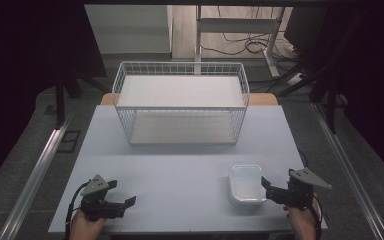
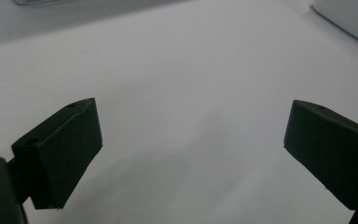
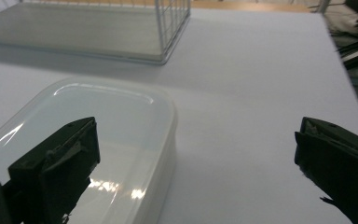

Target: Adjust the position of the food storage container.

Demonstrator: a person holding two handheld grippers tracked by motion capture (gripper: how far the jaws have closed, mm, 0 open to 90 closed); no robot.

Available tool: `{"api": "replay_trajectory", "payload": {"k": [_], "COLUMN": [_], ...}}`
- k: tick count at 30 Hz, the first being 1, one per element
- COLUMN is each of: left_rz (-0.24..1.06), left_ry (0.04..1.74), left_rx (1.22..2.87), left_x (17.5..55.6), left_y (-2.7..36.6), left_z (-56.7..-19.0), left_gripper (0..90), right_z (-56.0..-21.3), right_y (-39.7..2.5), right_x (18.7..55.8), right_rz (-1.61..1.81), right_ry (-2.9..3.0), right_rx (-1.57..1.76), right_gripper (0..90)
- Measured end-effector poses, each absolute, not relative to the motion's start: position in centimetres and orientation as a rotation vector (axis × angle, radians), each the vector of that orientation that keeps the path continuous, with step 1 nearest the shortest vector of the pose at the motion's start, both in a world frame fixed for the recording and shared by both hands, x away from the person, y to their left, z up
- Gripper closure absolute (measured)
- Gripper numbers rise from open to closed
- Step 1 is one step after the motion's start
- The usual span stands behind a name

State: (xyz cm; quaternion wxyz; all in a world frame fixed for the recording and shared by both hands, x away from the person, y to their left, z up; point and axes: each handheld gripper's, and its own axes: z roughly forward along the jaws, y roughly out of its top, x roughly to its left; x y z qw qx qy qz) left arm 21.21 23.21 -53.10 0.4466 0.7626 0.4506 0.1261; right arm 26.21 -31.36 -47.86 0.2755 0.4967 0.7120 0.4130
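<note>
A clear plastic container [image 1: 245,184] with a lid lies on the pale table [image 1: 180,165], front right. My right gripper [image 1: 267,189] is open just right of it. In the right gripper view the container [image 3: 98,126] reaches under the left jaw and its right edge lies between the jaws of my right gripper [image 3: 196,154], with nothing gripped. My left gripper [image 1: 121,192] is open at the front left over bare table. In the left gripper view my left gripper [image 2: 191,140] has its jaws wide apart, and the container [image 2: 349,18] shows at the top right corner.
A white wire basket [image 1: 180,102] with a white shelf inside stands at the back middle of the table; its corner [image 3: 168,32] shows ahead of the right gripper. Table edges run close behind both hands. Cables and a desk frame lie on the floor beyond.
</note>
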Motion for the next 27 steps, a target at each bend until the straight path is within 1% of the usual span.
{"api": "replay_trajectory", "payload": {"k": [5, 8, 17, 25, 27], "left_rz": [0.323, 0.299, 0.296, 0.300, 0.302], "left_ry": [1.091, 1.083, 1.038, 1.023, 1.026], "left_rx": [1.891, 1.889, 1.961, 1.971, 1.967], "left_x": [21.2, 21.3, 21.4, 21.4, 21.5], "left_y": [22.8, 22.7, 21.1, 20.7, 20.8], "left_z": [-53.0, -53.1, -53.4, -53.4, -53.4], "left_gripper": [4.2, 4.4, 3.6, 3.4, 3.4], "right_z": [-48.1, -48.0, -48.6, -47.7, -47.5], "right_y": [-31.3, -31.1, -29.9, -29.5, -29.3], "right_x": [26.4, 26.3, 26.4, 25.9, 25.6], "right_rz": [1.138, 1.147, 1.073, 1.067, 1.060], "right_ry": [1.991, 1.975, 2.017, 2.087, 2.106], "right_rx": [1.376, 1.388, 1.393, 1.361, 1.363], "right_gripper": [0.0, 0.0, 0.0, 0.0, 3.4]}}
